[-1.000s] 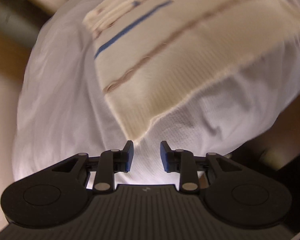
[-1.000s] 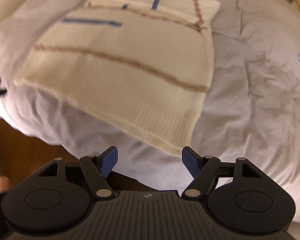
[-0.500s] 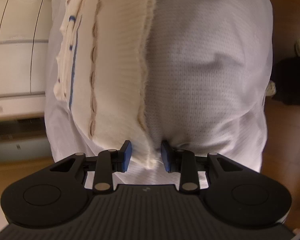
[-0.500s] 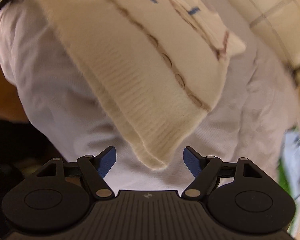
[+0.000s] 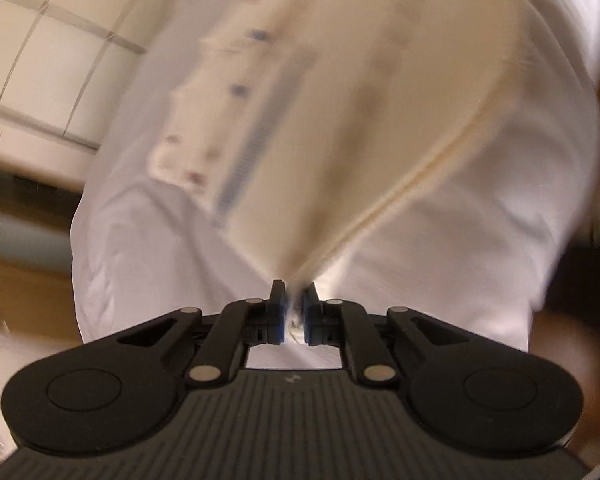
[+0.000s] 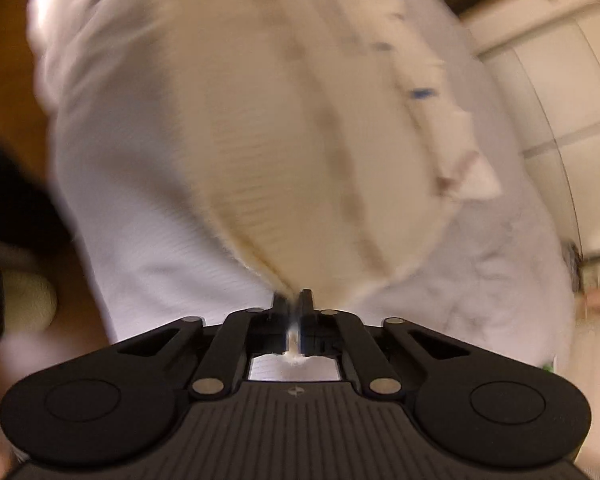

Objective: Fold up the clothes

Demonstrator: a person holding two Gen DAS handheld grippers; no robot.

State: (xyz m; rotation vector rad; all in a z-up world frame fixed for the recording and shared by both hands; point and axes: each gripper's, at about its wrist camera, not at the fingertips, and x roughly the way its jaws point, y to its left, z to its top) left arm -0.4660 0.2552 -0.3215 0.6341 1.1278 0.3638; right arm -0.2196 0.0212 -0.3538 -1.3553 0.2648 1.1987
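A cream knitted sweater point(image 5: 364, 112) with brown and blue stripes lies on a white bed sheet point(image 5: 148, 248). My left gripper point(image 5: 294, 304) is shut on one bottom corner of the sweater, and the hem rises taut from its jaws. In the right wrist view the same sweater point(image 6: 300, 128) spreads ahead, blurred by motion. My right gripper point(image 6: 293, 304) is shut on the other bottom corner, with a tuft of cream knit showing between its fingers.
The white sheet point(image 6: 124, 240) covers a mattress with wooden floor point(image 6: 8, 32) beside it. Pale panelled furniture point(image 5: 40, 92) stands beyond the bed. A dark shape point(image 6: 4, 184) and a pale rounded thing point(image 6: 28, 300) sit at the left of the right wrist view.
Both grippers went from open near the sweater's hem to shut on its two bottom corners. The hem is now lifted and pulled taut; both views are blurred by motion.
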